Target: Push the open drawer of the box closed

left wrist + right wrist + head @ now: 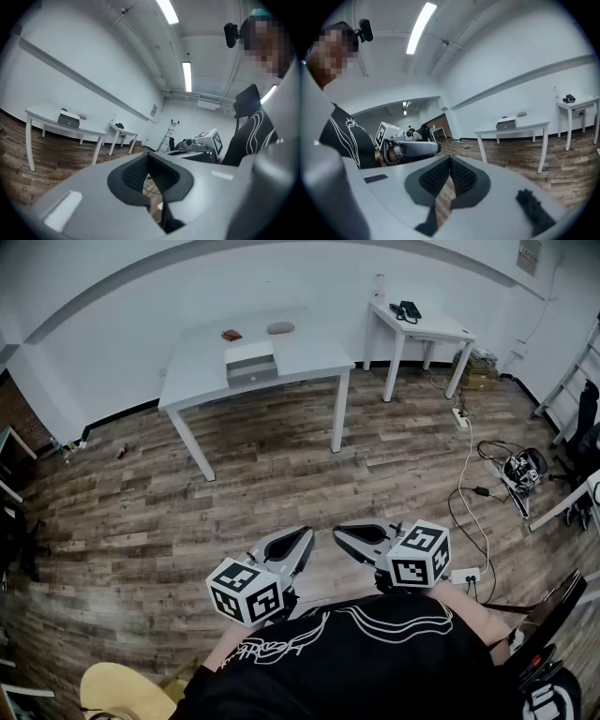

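Observation:
The box (250,362) is small and white-topped with a grey drawer front, and it stands near the front edge of a white table (309,354) across the room. It also shows far off in the left gripper view (68,119) and in the right gripper view (506,123). From here I cannot tell how far the drawer sticks out. My left gripper (307,533) and right gripper (338,532) are held close to my chest, side by side, well away from the table. The jaws of each are shut with nothing between them (149,155) (449,159).
A brown item (232,335) and a grey oval item (280,328) lie behind the box. A smaller white table (427,329) with a black device stands to the right. Cables and a power strip (466,575) lie on the wood floor, with a ladder (574,381) at far right.

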### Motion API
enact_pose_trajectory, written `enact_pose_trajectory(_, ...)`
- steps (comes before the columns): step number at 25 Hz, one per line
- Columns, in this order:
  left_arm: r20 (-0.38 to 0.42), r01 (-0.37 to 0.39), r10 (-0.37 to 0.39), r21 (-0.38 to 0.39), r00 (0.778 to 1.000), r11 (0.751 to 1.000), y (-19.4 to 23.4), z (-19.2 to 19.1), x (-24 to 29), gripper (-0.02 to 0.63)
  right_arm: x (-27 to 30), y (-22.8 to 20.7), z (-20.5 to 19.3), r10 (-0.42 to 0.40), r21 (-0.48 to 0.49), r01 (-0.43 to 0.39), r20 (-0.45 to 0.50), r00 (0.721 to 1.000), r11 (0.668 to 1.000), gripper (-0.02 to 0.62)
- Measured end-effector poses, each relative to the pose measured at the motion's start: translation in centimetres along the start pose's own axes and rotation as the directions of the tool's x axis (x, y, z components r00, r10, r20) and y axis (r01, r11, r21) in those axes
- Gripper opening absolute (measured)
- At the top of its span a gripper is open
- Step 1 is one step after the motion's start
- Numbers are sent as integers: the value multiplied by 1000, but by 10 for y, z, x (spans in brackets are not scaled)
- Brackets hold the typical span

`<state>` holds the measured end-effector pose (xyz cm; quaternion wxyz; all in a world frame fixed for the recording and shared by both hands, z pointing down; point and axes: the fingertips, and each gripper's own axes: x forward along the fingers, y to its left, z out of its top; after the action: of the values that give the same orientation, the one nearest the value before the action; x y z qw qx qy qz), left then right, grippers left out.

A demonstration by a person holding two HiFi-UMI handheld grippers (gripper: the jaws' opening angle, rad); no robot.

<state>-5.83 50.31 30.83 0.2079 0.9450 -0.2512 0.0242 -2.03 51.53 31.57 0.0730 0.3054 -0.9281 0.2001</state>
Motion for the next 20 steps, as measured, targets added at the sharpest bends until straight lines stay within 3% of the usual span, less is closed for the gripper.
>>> enact_pose_trajectory(6, 37, 30, -29, -42, 999, 999, 6, 0, 23, 8, -8, -21, 1, -45, -16, 45, -38, 998, 999, 9)
enact_pose_trajectory(12, -7, -4, 3, -45, 1000, 999, 27, -6, 41, 8, 6, -51, 5, -19, 20, 19, -12, 1000, 1000, 9)
enact_pose_trajectory(20, -71, -88, 81, -103, 994, 991, 98, -11, 105, 8, 43, -145, 3, 27, 100, -24, -37, 999, 995, 9)
